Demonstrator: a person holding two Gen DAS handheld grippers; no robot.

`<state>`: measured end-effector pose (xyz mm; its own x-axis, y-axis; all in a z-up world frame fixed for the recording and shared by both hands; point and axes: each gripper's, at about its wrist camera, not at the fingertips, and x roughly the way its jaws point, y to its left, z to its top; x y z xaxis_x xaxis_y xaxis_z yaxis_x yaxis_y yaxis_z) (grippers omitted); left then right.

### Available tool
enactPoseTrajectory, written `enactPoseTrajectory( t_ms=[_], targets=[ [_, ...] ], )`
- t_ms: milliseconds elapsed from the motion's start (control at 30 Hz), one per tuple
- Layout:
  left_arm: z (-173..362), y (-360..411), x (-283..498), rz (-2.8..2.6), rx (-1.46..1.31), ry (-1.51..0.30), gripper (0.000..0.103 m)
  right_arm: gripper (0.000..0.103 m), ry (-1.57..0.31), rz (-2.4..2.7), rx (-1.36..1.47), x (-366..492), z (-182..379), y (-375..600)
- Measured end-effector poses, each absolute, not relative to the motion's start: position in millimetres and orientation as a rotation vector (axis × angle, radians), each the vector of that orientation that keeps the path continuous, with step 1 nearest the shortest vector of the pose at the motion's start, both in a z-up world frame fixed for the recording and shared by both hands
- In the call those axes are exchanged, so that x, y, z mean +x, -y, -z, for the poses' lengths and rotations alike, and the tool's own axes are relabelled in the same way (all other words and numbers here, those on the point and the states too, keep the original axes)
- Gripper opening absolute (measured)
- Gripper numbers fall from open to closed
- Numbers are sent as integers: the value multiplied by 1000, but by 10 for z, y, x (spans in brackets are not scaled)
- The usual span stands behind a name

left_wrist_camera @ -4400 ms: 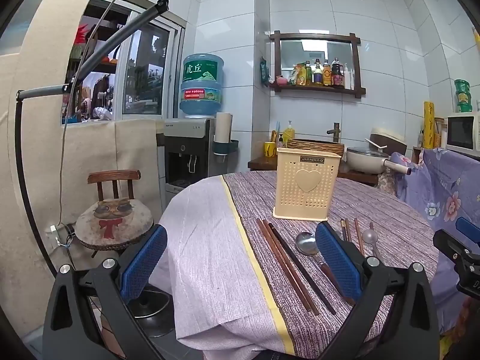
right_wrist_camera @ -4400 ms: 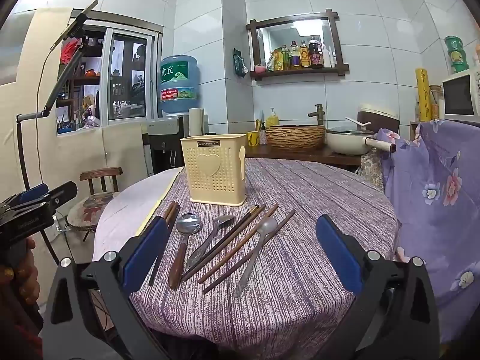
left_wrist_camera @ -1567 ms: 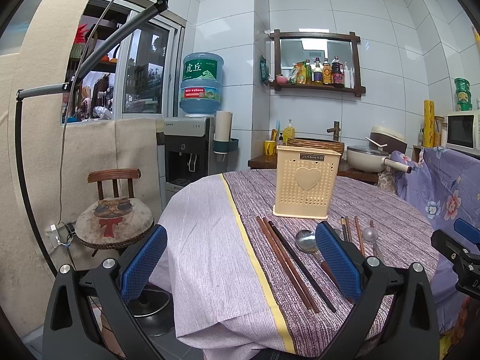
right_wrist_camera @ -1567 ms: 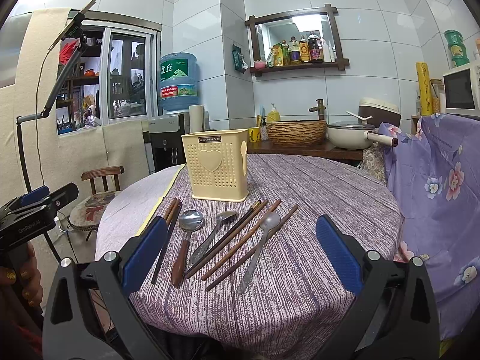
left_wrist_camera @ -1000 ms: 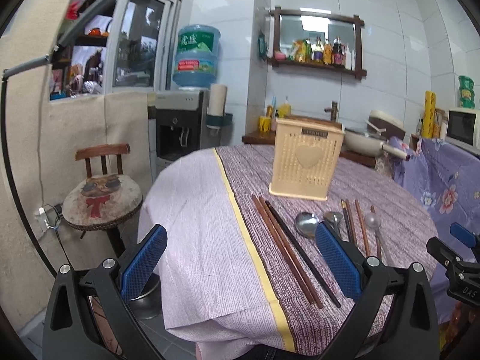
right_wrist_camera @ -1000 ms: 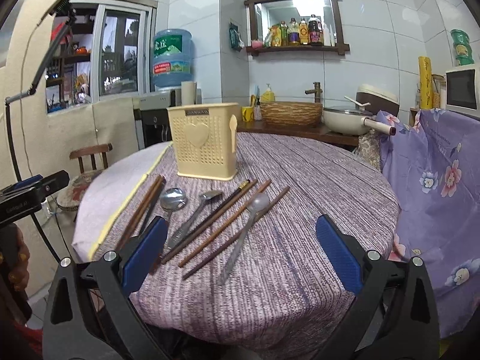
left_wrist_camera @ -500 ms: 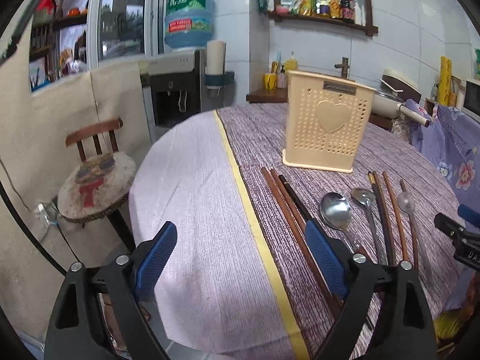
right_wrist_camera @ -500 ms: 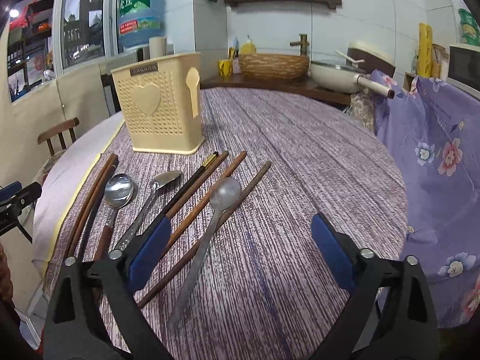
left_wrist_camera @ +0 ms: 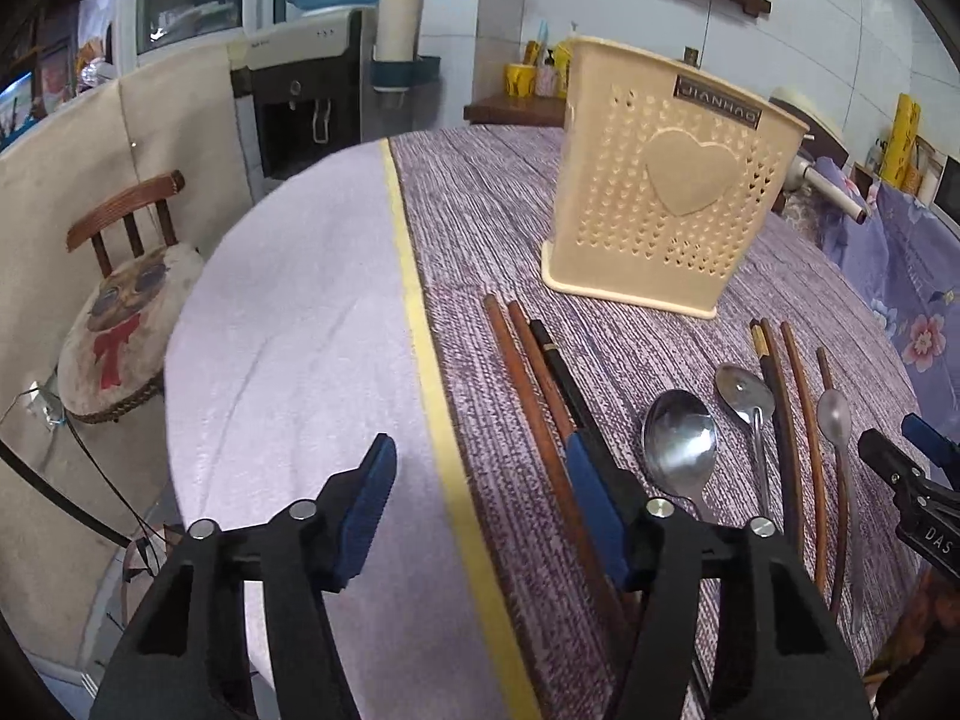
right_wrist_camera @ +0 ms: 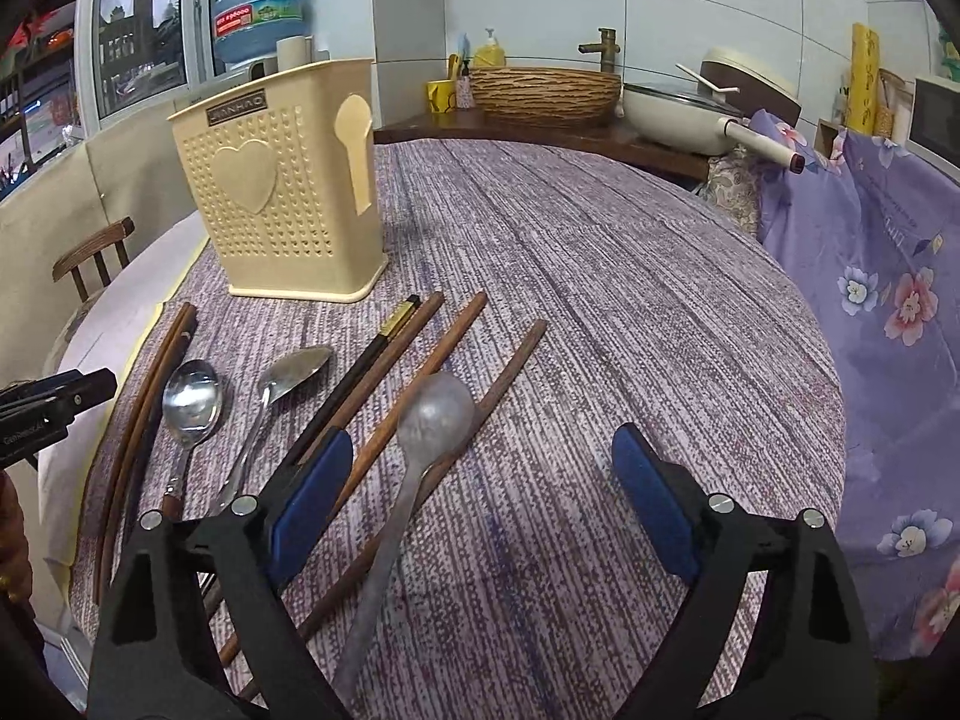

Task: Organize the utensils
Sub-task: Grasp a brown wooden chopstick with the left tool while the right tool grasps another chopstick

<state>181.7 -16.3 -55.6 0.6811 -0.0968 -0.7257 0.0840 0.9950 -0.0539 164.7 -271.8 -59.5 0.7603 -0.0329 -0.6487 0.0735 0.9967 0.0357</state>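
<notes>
A cream perforated utensil holder (left_wrist_camera: pixel 672 204) (right_wrist_camera: pixel 282 192) stands upright on the round table. Before it lie several chopsticks and three spoons in a row. My left gripper (left_wrist_camera: pixel 480 510) is open low over the table's near left edge, its right finger (left_wrist_camera: pixel 591 498) over the dark chopsticks (left_wrist_camera: pixel 540 372). My right gripper (right_wrist_camera: pixel 480 492) is open just above the dull metal spoon (right_wrist_camera: pixel 435 414) and a brown chopstick (right_wrist_camera: pixel 510 372). A wood-handled spoon (right_wrist_camera: pixel 191 402) and a steel spoon (right_wrist_camera: pixel 288 372) lie left of it.
The table has a purple striped cloth (right_wrist_camera: pixel 600 276) with a pale band and yellow stripe (left_wrist_camera: pixel 420 324) on its left. A wooden chair (left_wrist_camera: pixel 120 300) stands left of the table. A floral purple cloth (right_wrist_camera: pixel 888 276) hangs at the right. A counter with pot and basket (right_wrist_camera: pixel 546 93) is behind.
Both grippers have moved forward and down toward the table. The utensils now lie close under the fingers. Nothing on the table has moved.
</notes>
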Motion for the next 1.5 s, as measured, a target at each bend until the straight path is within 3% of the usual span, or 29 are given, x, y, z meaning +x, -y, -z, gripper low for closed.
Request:
enactPoseTrajectory(
  t_ms=[533,700,833,967,1133,1267,1500],
  targets=[
    [641,341,2203,55,76,-936,31,85,-768,88,100,1870,628,2850],
    [628,325,2341,59,78,-964,31,57,-812,114,187,2080,629,2971],
    [628,337,2433,46,84,-967,29,47,-830,146,206,2271,623,2998],
    [624,337,2523,39,74,-977,25,27,-897,163,240,2453,721,3039],
    [628,364,2602,32,84,-983,20,24,-907,166,203,2525,727,2968],
    [628,380,2651,21,92,-981,12,14,-898,174,167,2560,741,2940],
    [629,372,2655,17,76,-980,10,13,-889,146,186,2558,735,3000]
  ],
)
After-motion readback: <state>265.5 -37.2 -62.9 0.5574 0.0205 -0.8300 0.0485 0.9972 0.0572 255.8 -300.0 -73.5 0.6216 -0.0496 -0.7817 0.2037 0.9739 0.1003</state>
